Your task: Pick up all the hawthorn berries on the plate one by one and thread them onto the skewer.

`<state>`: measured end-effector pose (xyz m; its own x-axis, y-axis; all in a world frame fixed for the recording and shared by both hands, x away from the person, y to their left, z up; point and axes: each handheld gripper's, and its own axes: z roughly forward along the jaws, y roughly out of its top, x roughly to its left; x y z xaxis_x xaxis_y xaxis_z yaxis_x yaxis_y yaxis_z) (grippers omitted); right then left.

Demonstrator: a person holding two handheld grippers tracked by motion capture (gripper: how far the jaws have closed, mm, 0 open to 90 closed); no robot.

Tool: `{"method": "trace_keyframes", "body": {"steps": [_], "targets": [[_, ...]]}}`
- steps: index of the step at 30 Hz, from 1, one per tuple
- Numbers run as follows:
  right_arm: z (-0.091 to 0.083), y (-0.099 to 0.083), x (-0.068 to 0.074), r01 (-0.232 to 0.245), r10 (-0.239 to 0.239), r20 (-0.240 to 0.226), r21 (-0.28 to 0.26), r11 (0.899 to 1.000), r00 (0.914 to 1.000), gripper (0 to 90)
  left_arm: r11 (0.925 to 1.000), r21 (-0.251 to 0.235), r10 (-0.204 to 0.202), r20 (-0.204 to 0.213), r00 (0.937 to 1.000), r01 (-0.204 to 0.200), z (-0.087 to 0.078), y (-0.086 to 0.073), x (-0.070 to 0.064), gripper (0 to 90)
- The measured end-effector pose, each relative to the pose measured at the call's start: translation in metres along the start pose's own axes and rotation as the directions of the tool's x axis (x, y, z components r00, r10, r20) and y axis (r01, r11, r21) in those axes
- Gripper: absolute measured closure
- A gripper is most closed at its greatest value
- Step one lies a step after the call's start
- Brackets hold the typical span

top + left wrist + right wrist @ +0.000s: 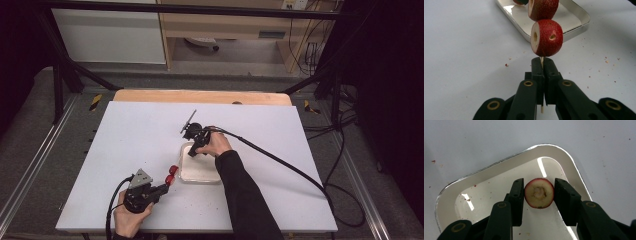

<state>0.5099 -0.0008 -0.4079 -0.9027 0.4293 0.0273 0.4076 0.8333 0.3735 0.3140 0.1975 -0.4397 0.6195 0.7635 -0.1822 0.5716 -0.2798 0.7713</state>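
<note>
My left gripper [541,60] is shut on a thin wooden skewer [541,64]. Two red fruit pieces are threaded on the skewer, the nearer one [546,37] just past the jaws and the second [542,8] beyond it. In the high view this gripper [165,188] sits at the front left, with the skewered fruit [172,175] beside the white tray [186,172]. My right gripper [196,150] reaches down into the tray's far end. Its jaws [539,181] close on a third red fruit piece [539,193], cut face up, on the tray floor [486,192].
The white table [130,135] carries small red crumbs around the tray. Cables trail from both grippers, the right one [280,160] across the table's right side. A wooden board edge [200,96] lies behind the table, with black frame bars beyond it.
</note>
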Motion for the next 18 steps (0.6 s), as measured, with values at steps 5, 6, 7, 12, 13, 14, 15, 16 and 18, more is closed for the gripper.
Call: {"method": "trace_keyframes", "body": {"steps": [5,6,7,12,13,14,15,16,18], "targets": [[-0.014,-0.002,0.003,-0.059,0.059,-0.003,-0.022,0.998,0.9982,61.6,1.0,-0.002,-0.001,-0.001,1.0,0.001,0.0,0.0,-0.001,88.3],[-0.016,-0.003,0.004,-0.065,0.065,-0.007,-0.026,0.998,0.9978,61.6,1.0,-0.002,0.004,-0.001,1.0,-0.004,0.0,0.0,-0.001,88.3],[-0.019,-0.004,0.005,-0.072,0.072,-0.003,-0.028,0.997,0.9974,61.6,1.0,-0.003,0.007,-0.007,0.9999,-0.007,0.0,0.0,-0.001,88.2],[-0.032,-0.013,0.008,-0.134,0.134,-0.005,-0.057,0.989,0.991,61.6,1.0,-0.003,0.0,-0.002,1.0,0.0,0.001,0.0,-0.003,88.3],[-0.035,-0.016,0.008,-0.151,0.151,-0.003,-0.071,0.986,0.9885,61.7,1.0,-0.002,0.002,-0.003,1.0,-0.002,0.002,0.0,-0.003,88.2],[-0.037,-0.019,0.008,-0.166,0.166,-0.008,-0.083,0.983,0.986,61.7,1.0,-0.003,0.002,-0.003,1.0,-0.002,0.002,0.001,-0.004,88.3],[-0.039,-0.022,0.008,-0.18,0.18,-0.011,-0.095,0.979,0.9836,61.7,1.0,-0.004,0.002,0.0,1.0,-0.002,0.002,0.001,-0.004,88.2],[-0.041,-0.026,0.008,-0.191,0.191,-0.01,-0.107,0.976,0.9815,61.8,1.0,-0.005,0.003,-0.003,1.0,-0.003,0.003,0.001,-0.005,88.2],[-0.045,-0.033,0.009,-0.219,0.219,-0.022,-0.132,0.967,0.9756,61.7,0.9999,-0.002,0.01,-0.001,0.9999,-0.01,0.003,0.002,-0.006,88.3]]}}
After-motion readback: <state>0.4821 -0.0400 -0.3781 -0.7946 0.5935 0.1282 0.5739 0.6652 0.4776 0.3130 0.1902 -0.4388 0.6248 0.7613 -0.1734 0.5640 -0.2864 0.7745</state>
